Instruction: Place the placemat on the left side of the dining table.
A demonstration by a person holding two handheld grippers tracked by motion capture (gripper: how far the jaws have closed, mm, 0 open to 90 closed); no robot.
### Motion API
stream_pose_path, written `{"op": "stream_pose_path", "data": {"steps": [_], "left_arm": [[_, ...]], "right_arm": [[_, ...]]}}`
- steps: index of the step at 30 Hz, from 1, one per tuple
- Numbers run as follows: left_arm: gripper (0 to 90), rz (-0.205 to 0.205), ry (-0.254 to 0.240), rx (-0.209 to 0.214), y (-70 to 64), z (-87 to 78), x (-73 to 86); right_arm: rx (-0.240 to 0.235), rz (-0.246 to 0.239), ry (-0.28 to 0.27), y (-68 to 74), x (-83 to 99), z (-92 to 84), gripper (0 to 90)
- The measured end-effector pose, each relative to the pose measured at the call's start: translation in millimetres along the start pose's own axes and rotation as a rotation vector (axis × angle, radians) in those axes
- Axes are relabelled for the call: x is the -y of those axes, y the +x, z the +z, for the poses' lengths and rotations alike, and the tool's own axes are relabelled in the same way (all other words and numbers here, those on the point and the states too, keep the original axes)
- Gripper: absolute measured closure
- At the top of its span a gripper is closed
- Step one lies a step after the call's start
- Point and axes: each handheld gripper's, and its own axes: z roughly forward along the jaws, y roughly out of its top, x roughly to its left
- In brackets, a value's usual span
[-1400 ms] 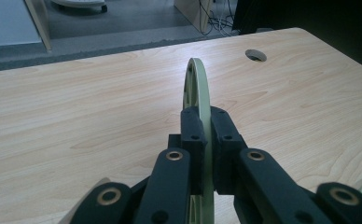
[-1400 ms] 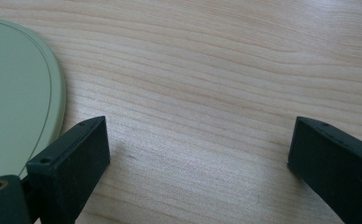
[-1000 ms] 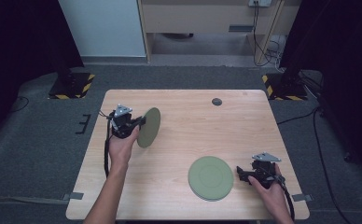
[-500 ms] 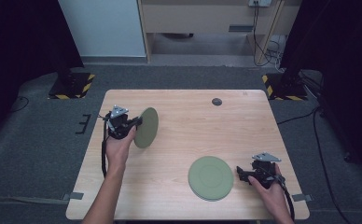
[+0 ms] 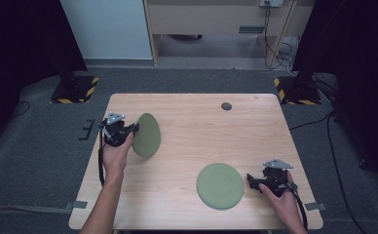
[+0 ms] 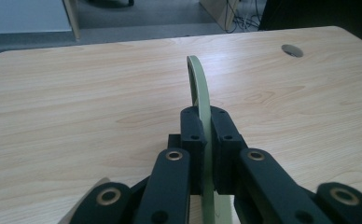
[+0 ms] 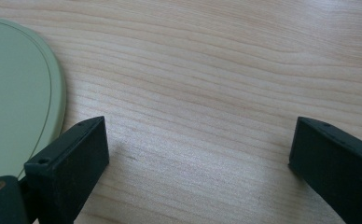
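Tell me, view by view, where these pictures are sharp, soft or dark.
High view: table evenly lit, room edges black. Left gripper view: green plate rim and left gripper crisp, far floor blurred. Right gripper view: wood grain sharp, right gripper pads soft, faint shadow beside one.

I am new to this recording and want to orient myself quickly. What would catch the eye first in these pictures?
First, the green plate that the left gripper holds up on edge above the left side of the wooden table, its jaws clamped on the rim. Next, a second green plate lying flat near the front right, with the right gripper open just beside it, touching nothing.
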Motion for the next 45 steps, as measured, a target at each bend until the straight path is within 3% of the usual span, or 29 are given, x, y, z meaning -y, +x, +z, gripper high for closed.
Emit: {"op": "stream_pose_path", "data": {"steps": [9,19,31,45], "left_arm": [[85.5,-0.02,0.032,-0.037,24.5,1.4,14.1],[85.5,-0.044,0.062,-0.043,46.1,10.2,27.5],[85.4,-0.058,0.078,-0.052,54.4,12.2,36.6],[85.4,-0.048,0.088,-0.079,60.6,10.8,29.7]], "right_arm": [[0.0,0.0,0.0,0.1,-0.1,0.1,4.9],[0.002,0.001,0.001,0.1,-0.3,0.3,4.7],[0.003,0.002,0.001,0.3,-0.5,0.6,4.6],[0.004,0.004,0.002,0.4,-0.6,0.7,4.6]]}}
